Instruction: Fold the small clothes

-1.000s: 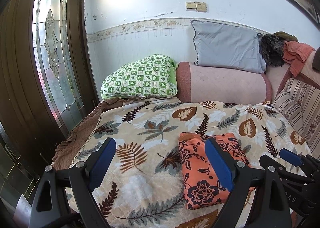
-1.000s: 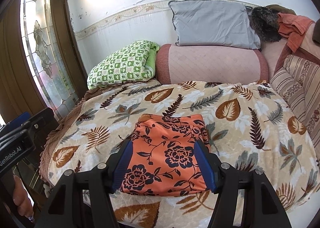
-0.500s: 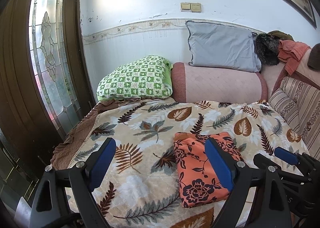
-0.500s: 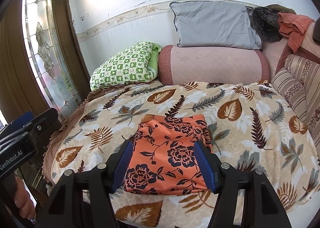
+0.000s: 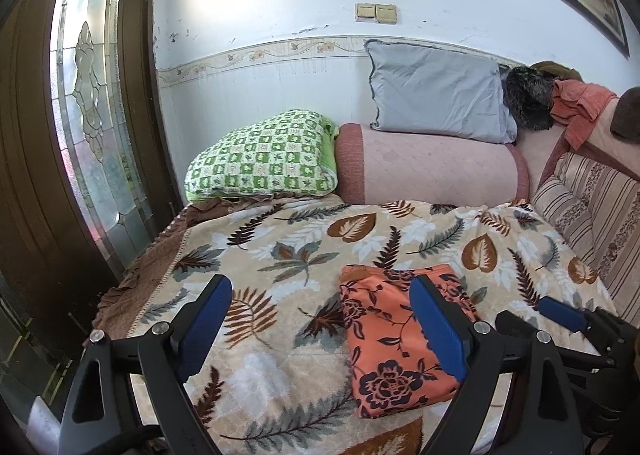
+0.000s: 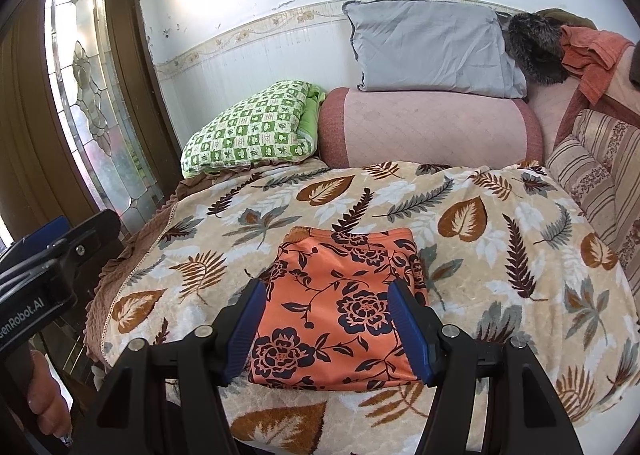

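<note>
"GenRobot.AI" lettering on left hand-held gripper (image 6: 44, 251), folded floral garment (image 6: 340, 307) unlabelled

left claw (image 5: 320, 319): wide apart, empty | folded orange floral garment (image 5: 390, 339): flat on leaf-print blanket (image 5: 280, 255)

**Soft cloth, matt plastic, shiny glass**

The folded orange garment (image 6: 340, 307) is a thin, smooth cloth with a light sheen and a dark flower print. The blanket (image 6: 500, 255) on the bed is a thick, fuzzy fleece. The green checked pillow (image 5: 264, 159) looks like matt cotton, and the pink bolster (image 5: 432, 171) has a quilted surface. Both grippers, left (image 5: 320, 331) and right (image 6: 326, 327), have matt black plastic arms, ribbed blue pads (image 6: 410, 327) and small shiny metal screws. The door (image 5: 28, 175) is dark wood with glossy patterned glass.
</note>
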